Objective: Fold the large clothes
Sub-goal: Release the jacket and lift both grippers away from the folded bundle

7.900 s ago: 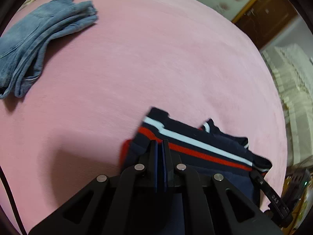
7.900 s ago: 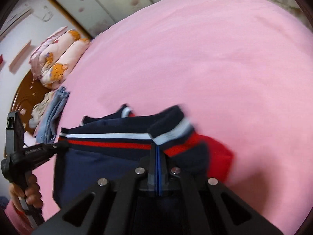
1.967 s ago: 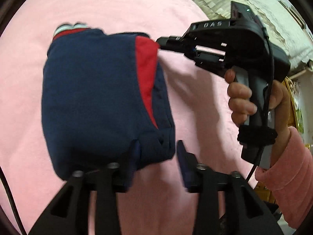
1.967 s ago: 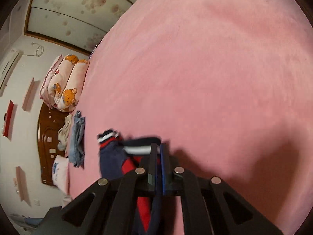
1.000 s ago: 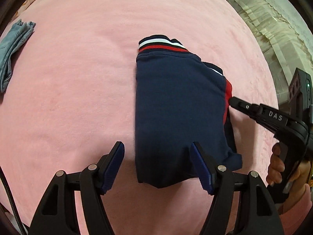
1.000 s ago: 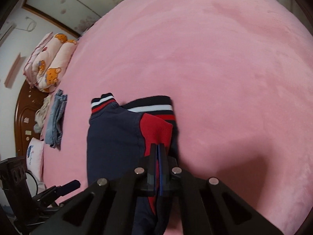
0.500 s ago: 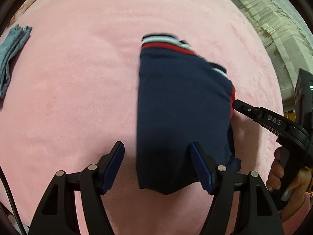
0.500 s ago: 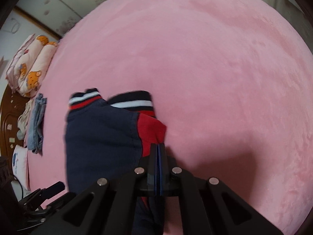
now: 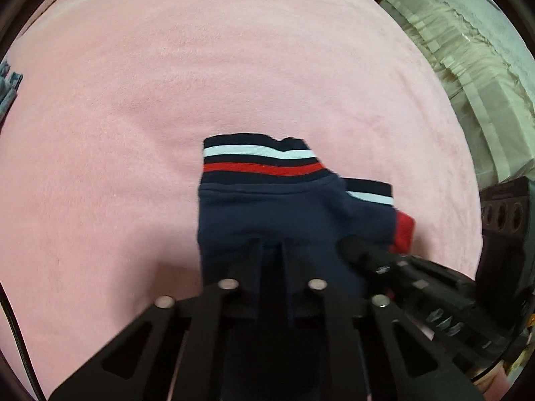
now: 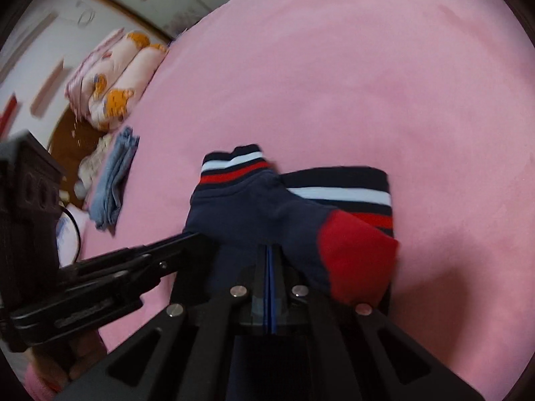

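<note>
A folded navy sweater (image 9: 267,214) with red and white striped cuffs and a red patch lies on the pink bed cover (image 9: 167,83). My left gripper (image 9: 271,250) is shut on its near edge. In the right wrist view the sweater (image 10: 267,207) shows its red patch at the right. My right gripper (image 10: 270,250) is shut on the sweater's near edge beside the red patch. The left gripper (image 10: 197,240) reaches in from the left and grips the same edge. The right gripper's tip (image 9: 351,249) shows in the left wrist view.
Folded blue jeans (image 10: 115,180) lie at the far left of the bed, near bear-print pillows (image 10: 113,83) and a wooden headboard. Cream lace curtains (image 9: 468,60) hang at the right beyond the bed's edge.
My left gripper was open around the sweater's near edge; now it has closed on it. The sweater has bunched up shorter and its striped cuffs lie nearer. The right gripper stayed shut on it.
</note>
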